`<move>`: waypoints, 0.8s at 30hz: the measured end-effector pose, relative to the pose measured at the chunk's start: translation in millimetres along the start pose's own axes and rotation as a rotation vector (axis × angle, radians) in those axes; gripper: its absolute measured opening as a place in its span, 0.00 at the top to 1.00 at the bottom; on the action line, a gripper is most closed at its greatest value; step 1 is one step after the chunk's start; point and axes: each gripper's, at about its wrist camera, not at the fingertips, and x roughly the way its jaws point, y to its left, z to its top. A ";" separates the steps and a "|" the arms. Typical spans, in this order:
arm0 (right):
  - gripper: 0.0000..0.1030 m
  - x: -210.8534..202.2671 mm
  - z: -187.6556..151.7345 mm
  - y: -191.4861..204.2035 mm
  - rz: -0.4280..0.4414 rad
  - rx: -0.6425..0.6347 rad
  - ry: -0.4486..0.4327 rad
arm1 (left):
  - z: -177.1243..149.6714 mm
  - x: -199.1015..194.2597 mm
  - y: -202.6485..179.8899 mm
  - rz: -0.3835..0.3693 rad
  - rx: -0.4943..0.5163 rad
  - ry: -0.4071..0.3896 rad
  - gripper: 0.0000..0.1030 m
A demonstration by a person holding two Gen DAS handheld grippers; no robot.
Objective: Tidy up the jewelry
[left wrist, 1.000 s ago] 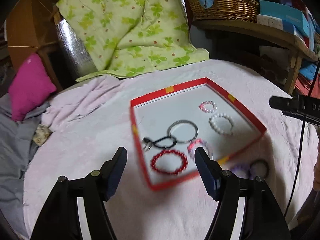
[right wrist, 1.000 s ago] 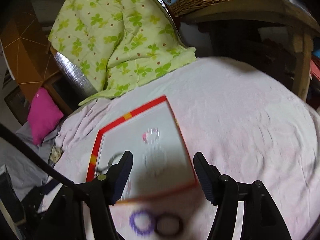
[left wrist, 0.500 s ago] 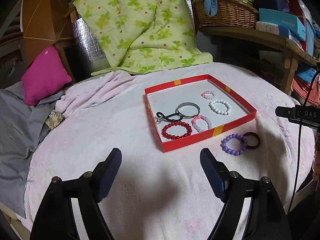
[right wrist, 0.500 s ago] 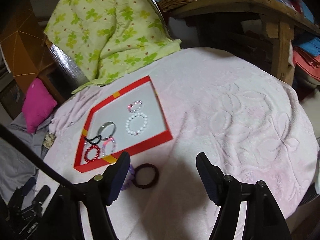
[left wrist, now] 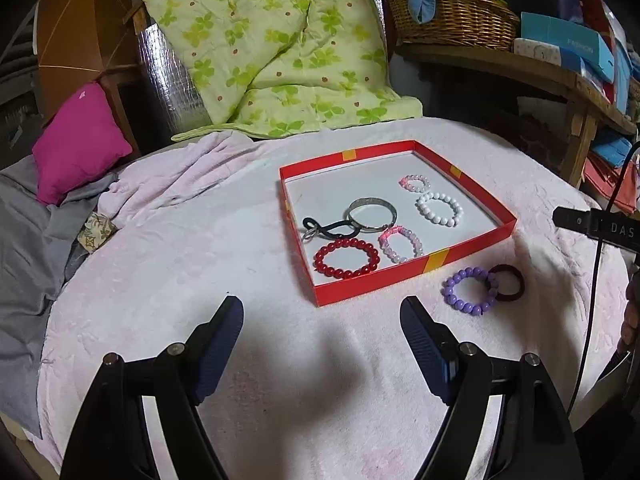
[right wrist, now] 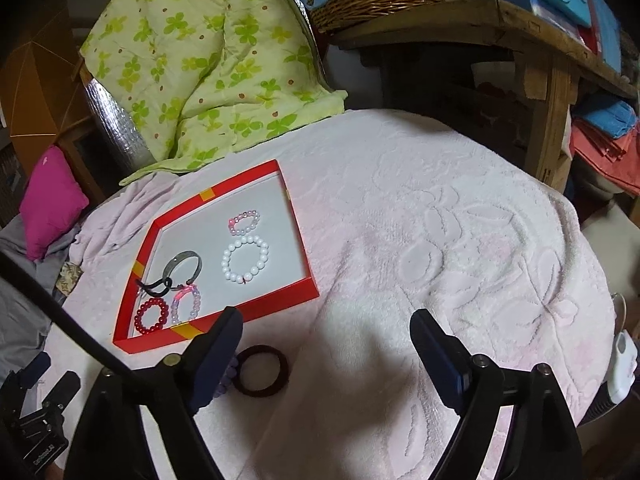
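tray (left wrist: 472, 242) sits on the blanket-covered table (left wrist: 200, 264), right of centre in the left wrist view. inside it, two bead bracelets (left wrist: 346, 258) lie at the near wall, a bangle (left wrist: 372, 212) behind them, two more bead rings (left wrist: 439, 209) toward the far right. outside, just before the tray's near wall, a bead bracelet (left wrist: 469, 290) touches a hair tie (left wrist: 508, 284) on its right. quilt (left wrist: 276, 48) and basket (left wrist: 452, 20) lie behind the table.

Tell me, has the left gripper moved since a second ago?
Yes. The left gripper has drawn back from the red tray: its fingers framed the red bead bracelet earlier, and now sit short of the tray's near wall.
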 end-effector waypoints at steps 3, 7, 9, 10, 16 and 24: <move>0.15 4.6 0.5 -3.0 0.020 0.014 0.033 | 0.5 4.9 -4.4 -0.003 0.006 0.009 0.21; 0.15 9.9 -2.5 -1.8 0.023 -0.005 0.073 | -1.0 12.4 -12.4 -0.005 0.021 0.027 0.21; 0.15 10.7 -3.8 -1.9 0.030 -0.013 0.083 | -0.7 15.6 -15.3 -0.006 0.025 0.038 0.21; 0.15 11.0 -4.2 -2.5 0.033 -0.013 0.087 | -0.8 16.2 -16.4 -0.009 0.026 0.038 0.21; 0.15 12.0 -2.8 -15.7 0.050 0.046 0.108 | -3.1 24.9 -25.3 -0.019 0.041 0.063 0.21; 0.15 15.5 -2.1 -32.8 0.062 0.123 0.141 | -4.9 38.0 -36.2 -0.066 0.029 0.112 0.21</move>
